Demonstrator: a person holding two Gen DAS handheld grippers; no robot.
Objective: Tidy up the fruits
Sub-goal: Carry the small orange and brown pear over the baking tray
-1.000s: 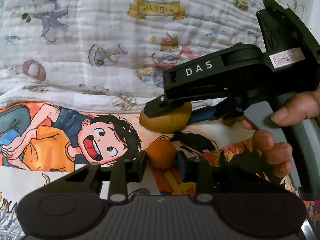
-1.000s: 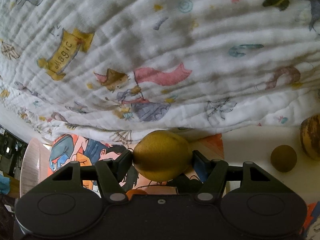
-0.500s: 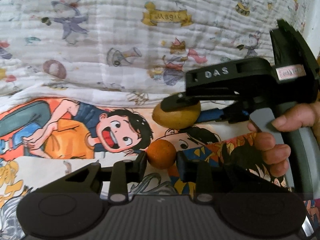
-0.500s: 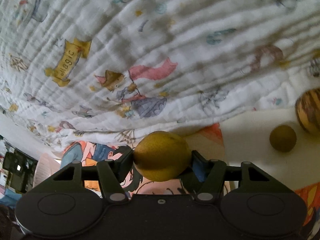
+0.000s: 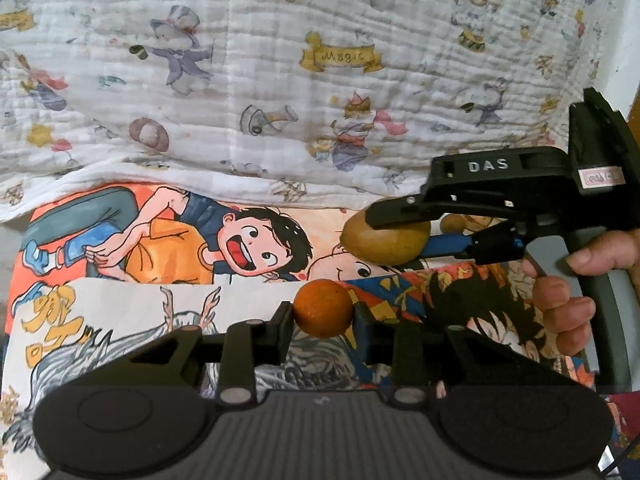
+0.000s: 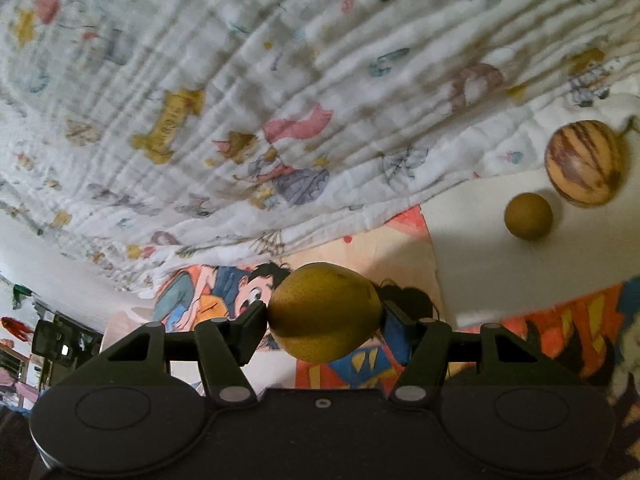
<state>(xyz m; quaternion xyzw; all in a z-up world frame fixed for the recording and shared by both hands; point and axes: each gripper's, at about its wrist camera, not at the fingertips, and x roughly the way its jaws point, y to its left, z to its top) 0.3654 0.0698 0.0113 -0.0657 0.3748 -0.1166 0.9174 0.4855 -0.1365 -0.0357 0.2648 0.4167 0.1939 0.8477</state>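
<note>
both grippers carry fruit at once. the left gripper is clamped on a small orange, its two black fingers pressed against the fruit's sides, and that grip looks the same as a second ago. the right gripper holds a speckled yellow-brown pear between its fingers; its jaws are closing a little on the pear, which fills the gap and touches both pads. what has changed is the view: in the left wrist camera the cartoon-printed sheet and the white quilted blanket have slid down and right in frame, more of the drawing below the laughing boy now shows, and the right gripper with the person's hand on its handle has drifted toward the right edge. in the right wrist camera the small round brown fruit and the striped melon-like fruit, resting close together on a white patch at the right, have climbed higher and show more fully. this reads as both hands carrying their fruits across the bed rather than setting them down; neither fruit touches the sheet. the task seems midway, with two fruits in transport and two at rest, and no container or sorting spot is visible yet.
</note>
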